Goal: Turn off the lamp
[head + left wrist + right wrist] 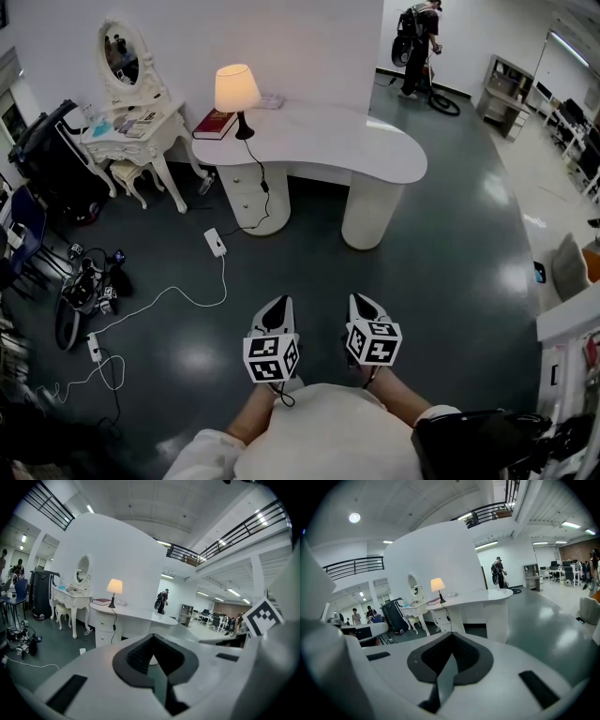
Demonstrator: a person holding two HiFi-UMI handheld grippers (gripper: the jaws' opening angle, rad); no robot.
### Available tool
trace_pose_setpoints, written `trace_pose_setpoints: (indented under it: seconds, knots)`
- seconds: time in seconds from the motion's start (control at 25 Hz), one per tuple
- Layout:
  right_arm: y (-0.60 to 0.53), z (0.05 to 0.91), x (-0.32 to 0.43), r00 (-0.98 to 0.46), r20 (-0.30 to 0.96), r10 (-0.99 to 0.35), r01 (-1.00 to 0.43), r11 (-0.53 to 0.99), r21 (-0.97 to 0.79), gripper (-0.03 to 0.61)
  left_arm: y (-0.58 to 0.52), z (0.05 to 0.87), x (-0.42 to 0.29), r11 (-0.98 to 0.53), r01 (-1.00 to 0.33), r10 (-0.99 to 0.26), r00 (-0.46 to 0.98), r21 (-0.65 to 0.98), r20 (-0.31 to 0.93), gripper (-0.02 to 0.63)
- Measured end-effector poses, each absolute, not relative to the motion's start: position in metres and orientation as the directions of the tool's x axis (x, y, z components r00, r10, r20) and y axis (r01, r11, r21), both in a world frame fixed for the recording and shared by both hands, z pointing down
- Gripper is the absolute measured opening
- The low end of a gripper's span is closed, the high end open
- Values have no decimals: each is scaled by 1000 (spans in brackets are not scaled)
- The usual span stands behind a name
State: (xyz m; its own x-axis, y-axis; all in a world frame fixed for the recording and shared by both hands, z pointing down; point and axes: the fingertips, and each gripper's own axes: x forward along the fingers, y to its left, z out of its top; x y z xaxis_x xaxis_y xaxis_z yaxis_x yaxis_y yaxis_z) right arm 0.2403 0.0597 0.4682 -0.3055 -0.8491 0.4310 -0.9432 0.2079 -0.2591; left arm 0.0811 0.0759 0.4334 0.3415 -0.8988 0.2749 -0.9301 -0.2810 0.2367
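Well, both tongs, left gripper point(277, 305) & right gripper point(364, 302), are pressed together w/ nothing in them, and the lamp point(236, 94) glows lit at 11 o'clock on the white desk point(328, 141), well apart from you. Its cord point(261, 173) hangs off the desk front down to a plug block point(215, 242) on the floor. Snag or tug it w/ those blunt tips and the lamp prob. tips over, so press, don't pull.

A white, kidney-shaped desk point(328, 141) stands on the dark, glossy floor point(441, 281); at its left end sit the lit lamp point(237, 90) and, just beside its base, a red book point(215, 124); on the floor in front lie a white power strip point(216, 242) and a white cable point(178, 298) trailing left; a white dressing table point(141, 131) stands just left of the desk.
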Motion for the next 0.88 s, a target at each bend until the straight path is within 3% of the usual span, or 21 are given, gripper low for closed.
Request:
trace_pose_setpoints:
  seconds: [0.88]
  knots:
    - [-54, 482, 215, -301, 464, -833, -946, 201, -252, -2, -44, 436, 45, -256, -936, -905, 320, 243, 280, 8]
